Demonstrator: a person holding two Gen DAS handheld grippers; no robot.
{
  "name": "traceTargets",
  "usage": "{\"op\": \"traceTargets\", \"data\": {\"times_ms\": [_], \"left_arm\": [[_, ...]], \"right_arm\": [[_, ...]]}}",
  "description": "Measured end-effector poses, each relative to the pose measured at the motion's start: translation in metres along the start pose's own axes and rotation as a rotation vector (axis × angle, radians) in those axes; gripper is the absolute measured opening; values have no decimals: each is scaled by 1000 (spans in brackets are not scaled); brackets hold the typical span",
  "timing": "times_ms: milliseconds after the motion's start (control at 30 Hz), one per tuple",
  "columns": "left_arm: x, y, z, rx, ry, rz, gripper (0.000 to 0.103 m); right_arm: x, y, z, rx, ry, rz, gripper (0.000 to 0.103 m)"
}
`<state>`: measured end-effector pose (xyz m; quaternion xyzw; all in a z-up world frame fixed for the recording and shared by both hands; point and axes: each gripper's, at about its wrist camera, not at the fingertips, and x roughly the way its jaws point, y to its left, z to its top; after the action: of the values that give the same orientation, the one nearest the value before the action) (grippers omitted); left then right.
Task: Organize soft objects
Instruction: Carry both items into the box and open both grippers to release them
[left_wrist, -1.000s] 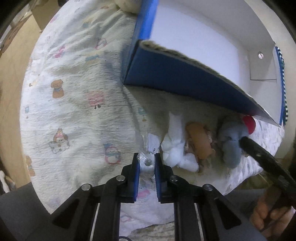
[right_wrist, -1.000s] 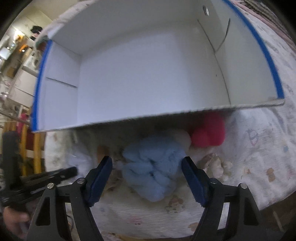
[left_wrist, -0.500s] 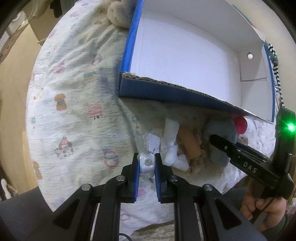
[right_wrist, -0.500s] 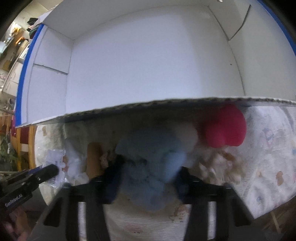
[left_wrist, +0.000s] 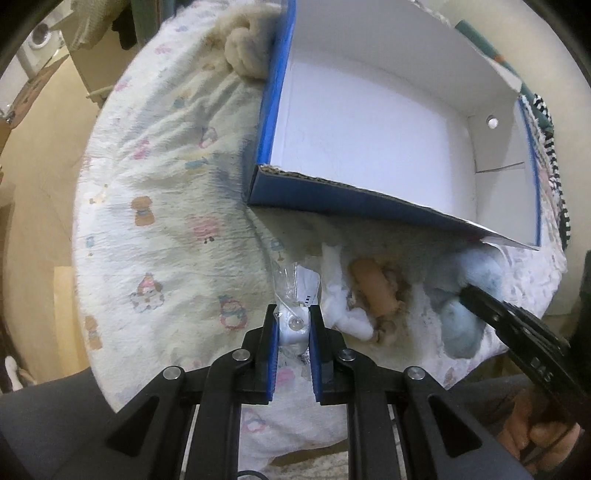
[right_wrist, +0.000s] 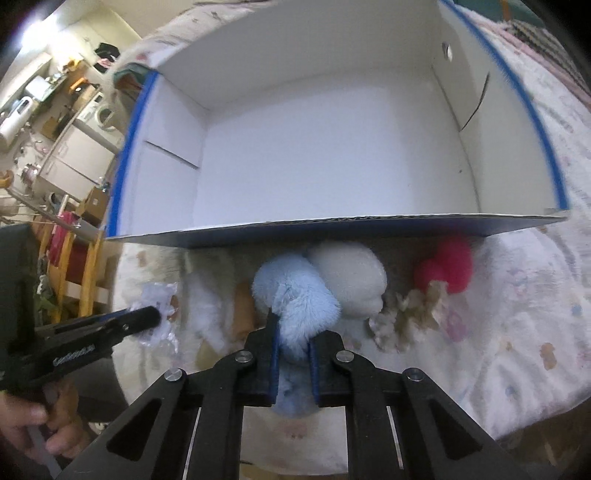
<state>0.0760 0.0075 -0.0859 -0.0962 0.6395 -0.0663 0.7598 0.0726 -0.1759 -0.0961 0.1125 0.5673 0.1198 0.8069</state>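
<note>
My left gripper (left_wrist: 293, 325) is shut on a small white item in clear plastic wrap (left_wrist: 295, 295), held just above the printed quilt (left_wrist: 166, 229). Beside it lie a white fluffy piece (left_wrist: 341, 295) and a tan soft toy (left_wrist: 373, 291). My right gripper (right_wrist: 293, 326) points down at a light blue plush (right_wrist: 295, 295); its jaws are closing and the pads squeeze the fur. A pale grey-white plush (right_wrist: 351, 280), a beige fuzzy toy (right_wrist: 406, 312) and a red plush (right_wrist: 447, 269) lie beside it. Just behind the toys the box (right_wrist: 369, 221), blue outside and white inside, stands with nothing in it.
The quilt drops off at its rounded edge toward the floor at the left (left_wrist: 33, 221). A cream woolly bundle (left_wrist: 243, 55) rests against the box's far corner. A person's hand (right_wrist: 26, 421) grips the left tool. Kitchen furniture (right_wrist: 74, 147) stands far off.
The right jaws went from wide open around the blue plush to pinched on it. The left gripper rose with its wrapped item, so more of the box shows.
</note>
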Motion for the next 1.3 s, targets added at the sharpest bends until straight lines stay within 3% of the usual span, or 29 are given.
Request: {"op": "traceTargets", "data": {"times_ms": [333,600,933,1133,1300], "left_arm": [[-81,-18,-10,50,-172,10,13],[-110,-49,20,106,-259,27,13],[-87,-70,77,175,-274,79,13],[-49,-74,96,204,-260,118,13],[-12,-68,107,201,-200,93,13]], "right_arm": [[-76,16,-1,-57,-143,21,14],[-111,22,30,-121,-221,0,14],[-80,22,75,-143,-214,-15,14],[-40,8,95,-115,-163,-23,14],[-8,3,96,-110,-108,-32,14]]}}
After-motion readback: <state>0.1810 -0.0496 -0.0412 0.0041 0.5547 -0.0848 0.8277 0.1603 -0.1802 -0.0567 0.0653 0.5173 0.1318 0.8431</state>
